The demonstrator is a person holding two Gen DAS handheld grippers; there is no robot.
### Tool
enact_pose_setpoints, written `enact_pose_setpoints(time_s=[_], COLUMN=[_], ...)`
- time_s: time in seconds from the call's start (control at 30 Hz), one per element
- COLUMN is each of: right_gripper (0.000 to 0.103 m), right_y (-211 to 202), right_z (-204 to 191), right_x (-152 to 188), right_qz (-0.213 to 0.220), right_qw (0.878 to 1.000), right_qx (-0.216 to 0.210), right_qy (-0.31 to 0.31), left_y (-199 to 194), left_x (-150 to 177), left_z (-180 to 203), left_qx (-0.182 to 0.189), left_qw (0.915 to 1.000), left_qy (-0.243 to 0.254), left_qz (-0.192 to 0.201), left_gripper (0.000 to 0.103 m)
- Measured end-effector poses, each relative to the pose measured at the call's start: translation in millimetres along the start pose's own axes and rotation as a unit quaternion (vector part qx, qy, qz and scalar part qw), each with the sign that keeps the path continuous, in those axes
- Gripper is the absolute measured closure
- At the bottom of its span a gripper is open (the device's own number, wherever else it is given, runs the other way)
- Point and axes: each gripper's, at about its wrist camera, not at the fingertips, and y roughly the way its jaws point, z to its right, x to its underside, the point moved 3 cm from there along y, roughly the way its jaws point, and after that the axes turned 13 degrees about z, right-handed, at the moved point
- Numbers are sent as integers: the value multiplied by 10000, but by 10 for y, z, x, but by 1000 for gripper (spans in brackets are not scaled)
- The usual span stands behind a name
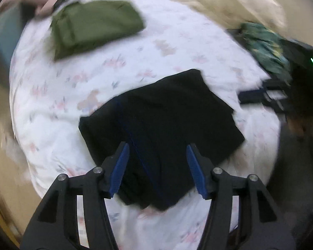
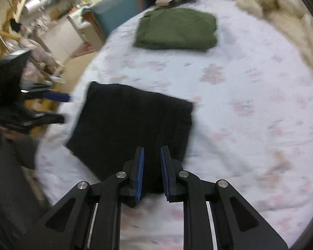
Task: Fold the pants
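The black pants (image 1: 158, 125) lay folded into a compact rectangle on the floral bed sheet (image 1: 177, 41), toward the bed's near edge. The left gripper (image 1: 157, 152) hovered above them, fingers spread wide, holding nothing. The right gripper (image 2: 152, 156) hung over their near edge, fingers narrowly parted, empty. Folded green pants (image 2: 177, 28) lay at 12 o'clock, well apart.

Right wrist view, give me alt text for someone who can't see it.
Folded black pants lie on a floral bedsheet beneath the open, empty right gripper. Folded green pants lie farther back, and the left gripper shows at the left edge.
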Motion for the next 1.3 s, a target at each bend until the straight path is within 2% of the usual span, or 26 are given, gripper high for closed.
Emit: enact_pose_setpoints(time_s=[0.03,0.13,0.17,0.2,0.27,0.3,0.33,0.37,0.4,0.43,0.47,0.53,0.6,0.67,0.77,0.83,0.87,0.9,0.93,0.97,1.0,1.07,1.17,1.23,1.3], right_gripper=[84,84,88,88,87,85,84,82,59,42,20,18,18,18,18,18,19,22,27,52,77,81,87,89,89], right_y=[116,483,562,580,461,336,212,137,82,57,61,158,310,520,795,892,912,906,900,898,910,891,878,793,699], right_z=[-29,-16,30,78,157,205,275,358,495,659,787,1038,1204,1306,1291,1254,1224,1184,1154,1122,1104,1027,987,955,919], right_x=[34,286,356,375,267,162,51,-30,-127,-207,-252,-330,-377,-387,-319,-270,-290,-295,-295,-313,-316,-353,-414,-508,-678], right_qz=[-200,-1015,-1223,-1292,-1126,-831,-509,-291,-57,145,257,331,274,97,-292,-441,-415,-421,-457,-474,-515,-497,-407,-181,337], right_qw=[9997,9945,9922,9916,9933,9955,9966,9965,9951,9921,9884,9797,9770,9762,9754,9804,9849,9862,9862,9857,9852,9879,9912,9953,9980], right_qx=[-13,112,163,93,-44,-164,-254,-263,-184,-27,59,62,118,46,-252,-178,-173,-209,-315,-507,-638,-696,-591,-464,-179], right_qy=[-111,-214,-183,-58,251,426,592,740,965,1246,1493,1975,2113,2165,2170,1915,1670,1585,1562,1537,1508,1296,1111,835,495], left_y=[150,515,572,565,455,382,247,184,126,100,115,231,384,543,667,705,747,816,859,887,905,890,840,787,698], left_x=[62,352,432,452,357,300,167,94,-4,-92,-162,-221,-219,-194,-217,-223,-233,-232,-244,-280,-292,-323,-401,-521,-669], left_z=[20,36,23,11,-36,-67,-144,-205,-311,-449,-612,-885,-1085,-1159,-1164,-1109,-1066,-1047,-987,-941,-844,-767,-750,-741,-744], left_qx=[-180,-400,-463,-444,-388,-336,-243,-257,-404,-647,-849,-862,-802,-780,-684,-513,-445,-373,-275,-231,-97,-164,-258,-353,-505], left_qw=[9996,9943,9921,9918,9923,9932,9959,9969,9972,9957,9925,9855,9788,9793,9858,9886,9907,9922,9940,9952,9968,9984,9991,9993,9982], left_qy=[-38,-45,-57,-87,-197,-263,-392,-444,-518,-648,-876,-1460,-1883,-1864,-1526,-1416,-1277,-1176,-1039,-912,-722,-392,-203,-115,-39], left_qz=[-214,-983,-1167,-1191,-1158,-1081,-777,-592,-355,-149,-8,14,-28,-103,-124,-82,-119,-152,-219,-255,-338,-365,-271,-25,312], left_gripper=[50,50,49,49,49,49,49,43,31,27,26,26,26,26,26,27,37,55,62,78,90,92,94,95,95])
